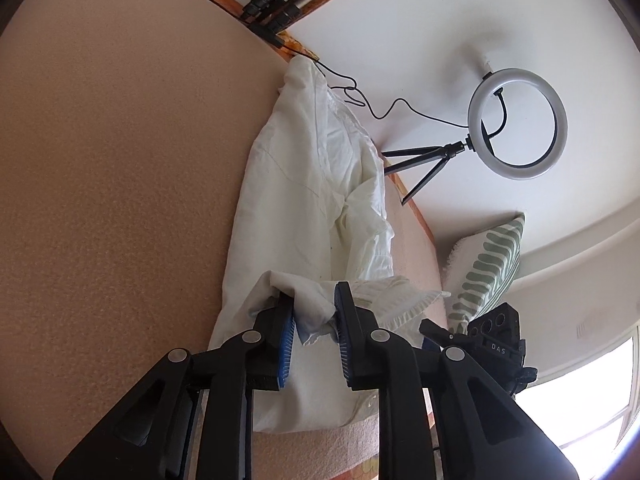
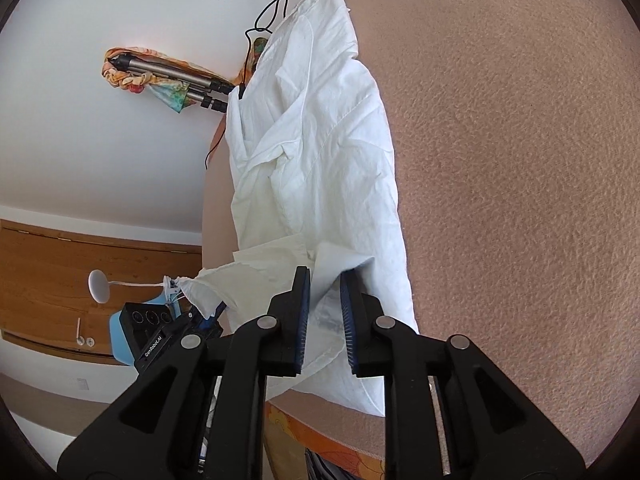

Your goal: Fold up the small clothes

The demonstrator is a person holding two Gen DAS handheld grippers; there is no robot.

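A white garment [image 1: 304, 184] lies lengthwise on the peach textured bed cover [image 1: 120, 160], close to its edge. My left gripper [image 1: 314, 294] sits at the garment's near end. Its blue pads stand a little apart, with a bunched fold of the cloth loose between them. In the right wrist view the same garment [image 2: 332, 152] stretches away over the cover [image 2: 520, 160]. My right gripper [image 2: 325, 276] is open over the near hem, and flat cloth shows in the gap between its pads. Each gripper's body shows at the edge of the other's view.
A ring light on a small tripod [image 1: 518, 124] and a leaf-patterned pillow [image 1: 488, 264] are beyond the bed's edge. Tripod legs wrapped in coloured cloth [image 2: 172, 76] and a black cable [image 2: 272, 4] lie at the far end. A white lamp [image 2: 98, 286] stands by wooden furniture.
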